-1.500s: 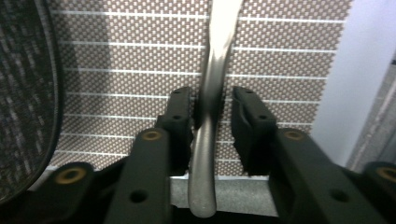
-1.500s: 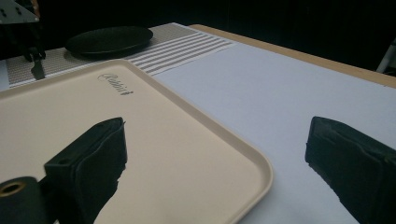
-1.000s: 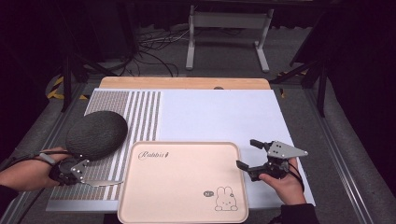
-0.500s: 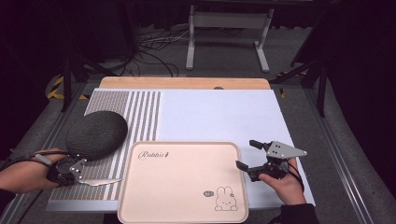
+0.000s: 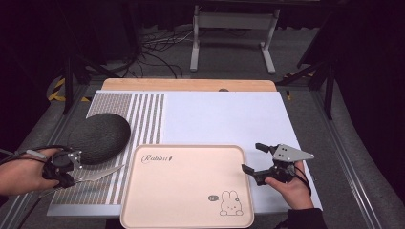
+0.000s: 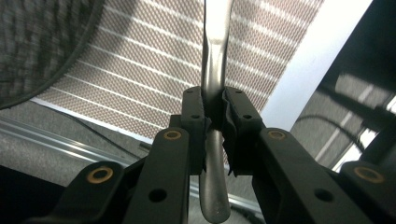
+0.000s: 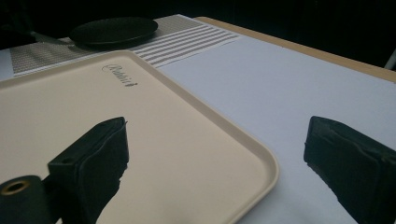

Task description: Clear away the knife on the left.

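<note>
At tray [image 5: 186,191] R rim, R gripper [image 5: 252,157] is held wide open, empty; L gripper [image 6: 214,116] is clamped on knife [image 6: 215,56], seen close in L gripper view.

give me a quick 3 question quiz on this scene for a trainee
1. True or false: the left gripper is shut on a metal utensil.
2. The right gripper has its fingers: A) open by the tray's right edge B) shut on the tray C) over the dark round object.
3. Fill in: the animal drawn on the tray is a ____.

Key: 1 true; 2 A; 3 rabbit.
</note>
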A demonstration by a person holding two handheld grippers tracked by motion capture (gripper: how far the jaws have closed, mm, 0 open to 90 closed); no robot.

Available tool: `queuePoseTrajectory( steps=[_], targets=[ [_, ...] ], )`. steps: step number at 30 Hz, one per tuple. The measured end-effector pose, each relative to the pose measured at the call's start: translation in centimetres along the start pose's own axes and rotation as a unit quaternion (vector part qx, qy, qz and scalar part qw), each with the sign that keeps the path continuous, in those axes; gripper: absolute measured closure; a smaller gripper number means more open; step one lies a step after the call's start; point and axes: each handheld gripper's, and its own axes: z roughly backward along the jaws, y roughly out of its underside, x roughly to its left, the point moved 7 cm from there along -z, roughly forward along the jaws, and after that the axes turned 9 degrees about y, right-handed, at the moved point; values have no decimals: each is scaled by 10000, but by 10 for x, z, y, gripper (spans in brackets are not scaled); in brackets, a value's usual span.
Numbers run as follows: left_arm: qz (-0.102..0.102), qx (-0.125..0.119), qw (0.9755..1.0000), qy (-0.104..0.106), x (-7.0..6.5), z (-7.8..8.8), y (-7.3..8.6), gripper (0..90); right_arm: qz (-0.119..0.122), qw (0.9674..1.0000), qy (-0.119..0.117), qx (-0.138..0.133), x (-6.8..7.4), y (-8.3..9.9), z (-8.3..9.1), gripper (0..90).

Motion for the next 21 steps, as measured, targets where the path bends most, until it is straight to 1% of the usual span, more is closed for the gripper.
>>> queuePoseTrajectory(
  steps=[1, 2, 3, 4, 5, 8, 10, 11, 12, 13, 14, 16, 17, 18, 20, 21],
  targets=[
    [0, 0, 10000, 0, 0, 0, 0, 799, 0, 10000, 0, 0, 0, 0, 0, 74],
    [86, -88, 9999, -64, 0, 3, -2, 799, -6, 10000, 1, 4, 0, 0, 0, 74],
    [313, -140, 9994, -84, -1, 7, -4, 799, -15, 10000, -5, 11, 0, 0, 0, 74],
    [416, -208, 9989, -95, -2, 9, -6, 799, -15, 10000, -5, 11, 0, 0, 0, 74],
    [544, -339, 9979, -44, -4, 12, -9, 800, -16, 10000, -4, 20, 0, 0, 0, 74],
    [697, -462, 9965, -2, -6, 17, -15, 800, 8, 10000, -1, 45, 0, 0, 0, 74],
    [856, -532, 9949, 16, -7, 19, -18, 800, 10, 10000, 1, 43, 0, 0, 0, 74],
    [941, -594, 9938, -8, -6, 20, -20, 800, -8, 10000, -3, 30, 0, 0, 1, 74],
    [1084, -665, 9919, 23, -5, 22, -21, 800, -12, 10000, 2, 21, -1, 0, 1, 74],
    [1084, -665, 9919, 23, -5, 22, -21, 800, -12, 10000, 2, 21, -1, 0, 1, 74],
    [1256, -739, 9893, 38, -5, 24, -22, 800, -20, 10000, 1, 20, -1, 0, 2, 74],
    [1381, -868, 9866, 84, -6, 27, -25, 800, -39, 10000, -19, 10, -1, 0, 2, 74],
    [1436, -894, 9855, 119, -7, 28, -26, 800, -41, 10000, -10, 16, -1, 0, 2, 73],
    [1481, -970, 9841, 148, -8, 29, -28, 800, -44, 10000, -7, 14, -2, 0, 2, 74],
    [1517, -1075, 9825, 149, -8, 30, -32, 800, -57, 10000, -10, 2, -2, 0, 2, 74],
    [1538, -1095, 9818, 225, -10, 31, -33, 800, -62, 10000, -8, -4, -2, 0, 3, 74]
  ],
)
